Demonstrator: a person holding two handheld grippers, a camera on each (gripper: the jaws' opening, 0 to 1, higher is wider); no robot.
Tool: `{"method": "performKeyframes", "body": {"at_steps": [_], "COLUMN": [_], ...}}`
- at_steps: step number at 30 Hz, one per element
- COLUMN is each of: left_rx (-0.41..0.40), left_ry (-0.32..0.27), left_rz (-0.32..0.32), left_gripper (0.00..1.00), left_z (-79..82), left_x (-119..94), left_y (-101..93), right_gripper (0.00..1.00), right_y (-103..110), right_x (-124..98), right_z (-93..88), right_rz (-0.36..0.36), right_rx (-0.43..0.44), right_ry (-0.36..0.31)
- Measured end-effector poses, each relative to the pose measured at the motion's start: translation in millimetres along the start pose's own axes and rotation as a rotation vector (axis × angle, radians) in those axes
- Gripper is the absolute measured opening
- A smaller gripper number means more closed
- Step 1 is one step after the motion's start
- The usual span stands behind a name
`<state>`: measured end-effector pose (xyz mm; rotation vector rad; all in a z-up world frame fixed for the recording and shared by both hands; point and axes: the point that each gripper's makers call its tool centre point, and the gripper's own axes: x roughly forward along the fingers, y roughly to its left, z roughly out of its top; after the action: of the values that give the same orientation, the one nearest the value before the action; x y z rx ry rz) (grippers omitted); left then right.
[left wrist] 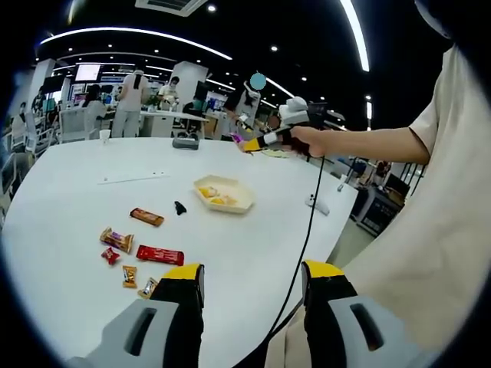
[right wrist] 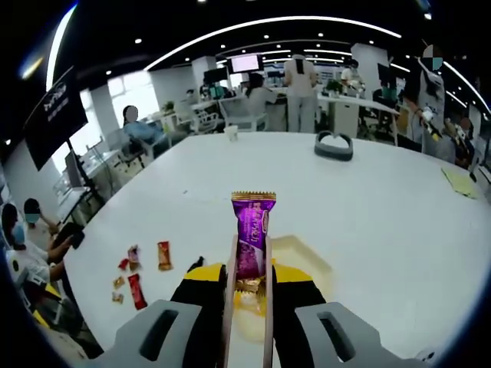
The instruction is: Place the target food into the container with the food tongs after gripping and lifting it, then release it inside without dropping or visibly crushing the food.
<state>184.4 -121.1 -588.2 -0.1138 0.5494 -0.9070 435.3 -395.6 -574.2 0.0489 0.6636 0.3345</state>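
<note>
We see the right gripper [right wrist: 248, 295] squeezing wooden food tongs [right wrist: 247, 322] on a purple candy [right wrist: 252, 234], seemingly above the container [right wrist: 311, 261] mid-table [right wrist: 399, 215]; the left gripper [left wrist: 253, 295] gapes wide.

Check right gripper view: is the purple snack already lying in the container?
No, the purple snack is upright between the tongs, above the container.

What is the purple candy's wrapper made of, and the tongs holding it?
The purple candy wrapper looks like shiny plastic or foil film: glossy, with a crimped gold top edge. The tongs look like pale wood or bamboo, matte and light tan, though light plastic is possible.
</note>
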Motion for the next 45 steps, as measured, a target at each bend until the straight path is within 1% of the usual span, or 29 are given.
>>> {"method": "performKeyframes", "body": {"at_steps": [3, 14, 39, 45], "left_rx": [0.0, -0.008, -0.018, -0.018], "left_ry": [-0.001, -0.003, -0.011, -0.011], "left_rz": [-0.004, -0.002, 0.017, 0.014], "left_gripper": [0.51, 0.5, 0.51, 0.51], "left_z": [1.3, 1.0, 1.1, 0.9], "left_x": [1.4, 4.1, 3.6, 4.1], "left_y": [-0.8, 1.2, 5.6, 4.3], "right_gripper": [0.22, 0.22, 0.22, 0.22], "right_y": [-0.9, -9.8, -15.7, -13.6], "right_x": [-0.7, 2.5, 5.6, 5.2], "right_z": [-1.9, 1.1, -6.3, -7.5], "right_rz": [-0.006, -0.014, -0.017, -0.016], "right_rx": [0.008, 0.028, 0.04, 0.044], "right_ry": [0.0, -0.005, 0.01, 0.013]}}
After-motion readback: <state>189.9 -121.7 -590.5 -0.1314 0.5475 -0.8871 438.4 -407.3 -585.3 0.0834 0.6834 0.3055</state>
